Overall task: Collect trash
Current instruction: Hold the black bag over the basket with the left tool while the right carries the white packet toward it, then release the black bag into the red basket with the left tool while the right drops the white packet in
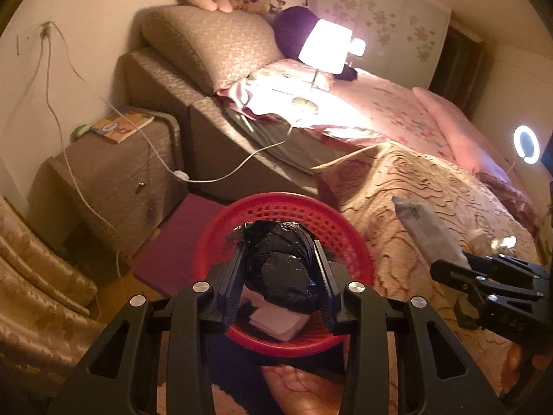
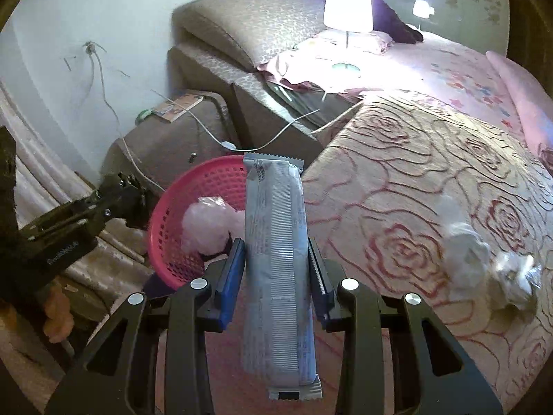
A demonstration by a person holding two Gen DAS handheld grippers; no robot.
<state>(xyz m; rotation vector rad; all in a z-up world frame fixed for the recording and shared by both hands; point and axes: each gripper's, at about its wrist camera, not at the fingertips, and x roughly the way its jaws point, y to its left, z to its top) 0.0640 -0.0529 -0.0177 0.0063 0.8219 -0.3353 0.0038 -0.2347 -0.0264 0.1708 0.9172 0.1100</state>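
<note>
- The right gripper [image 2: 274, 266], nearest the lens, was clamped on a long grey-blue wrapper [image 2: 274, 259], its pads pressing both long edges; the wrapper stood lengthwise between the fingers, its far end over the rim of the red basket [image 2: 172, 242].
- The left gripper [image 1: 279, 276] pinched a crumpled black plastic bag [image 1: 283, 269], held directly above the basket's opening.
- The bed [image 2: 414, 173], the largest thing in view, carried a cream quilt with red roses; the basket sat just beside its edge, on the floor side.
- The basket, of perforated plastic, held a pale pink crumpled wad [image 2: 207, 228] and some flat white paper [image 1: 276, 321] at its bottom.
- A lit lamp [image 2: 348, 7] stood on the bed near the pillows.
- Two scrunched white pieces of trash [image 2: 466, 252] lay on the quilt, right of the right gripper and well apart from the basket.
- A bedside cabinet [image 1: 114, 173] with a book [image 1: 121, 126] on top stood behind the basket.
</note>
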